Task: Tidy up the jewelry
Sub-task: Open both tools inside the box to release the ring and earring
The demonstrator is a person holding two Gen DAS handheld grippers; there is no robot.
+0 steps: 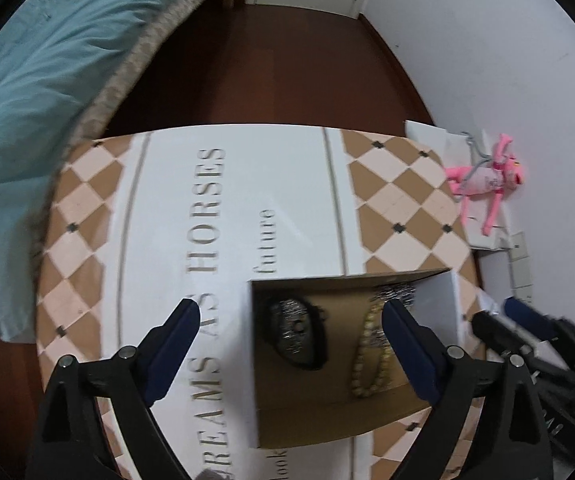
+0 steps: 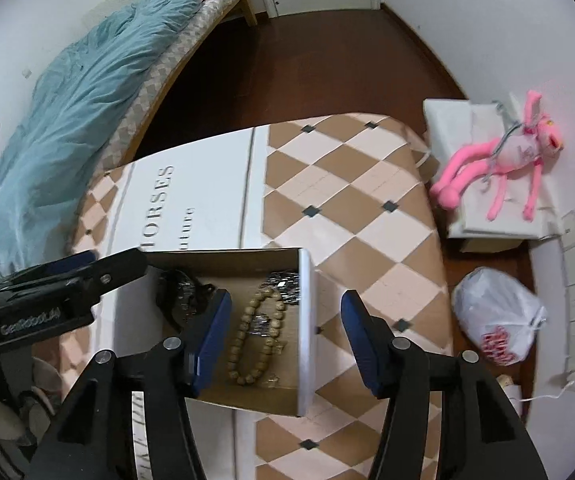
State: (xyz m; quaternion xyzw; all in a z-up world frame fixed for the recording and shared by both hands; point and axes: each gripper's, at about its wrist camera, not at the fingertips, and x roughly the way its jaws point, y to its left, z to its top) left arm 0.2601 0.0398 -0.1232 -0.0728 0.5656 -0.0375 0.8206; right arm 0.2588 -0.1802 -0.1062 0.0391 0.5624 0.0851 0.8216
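Both grippers apart, empty — over box w/ beads.

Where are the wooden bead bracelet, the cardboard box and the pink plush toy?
wooden bead bracelet (image 2: 247, 344): right wrist view, left strand of beads.
cardboard box (image 2: 305, 320): right wrist view, white right wall.
pink plush toy (image 2: 519, 152): right wrist view, its torso.

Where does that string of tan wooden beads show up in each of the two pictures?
Left wrist view: bead string lower right of centre, in the cardboard box.
Right wrist view: bead string lower centre, same box.
Shared landmark: pink plush toy by the wall.
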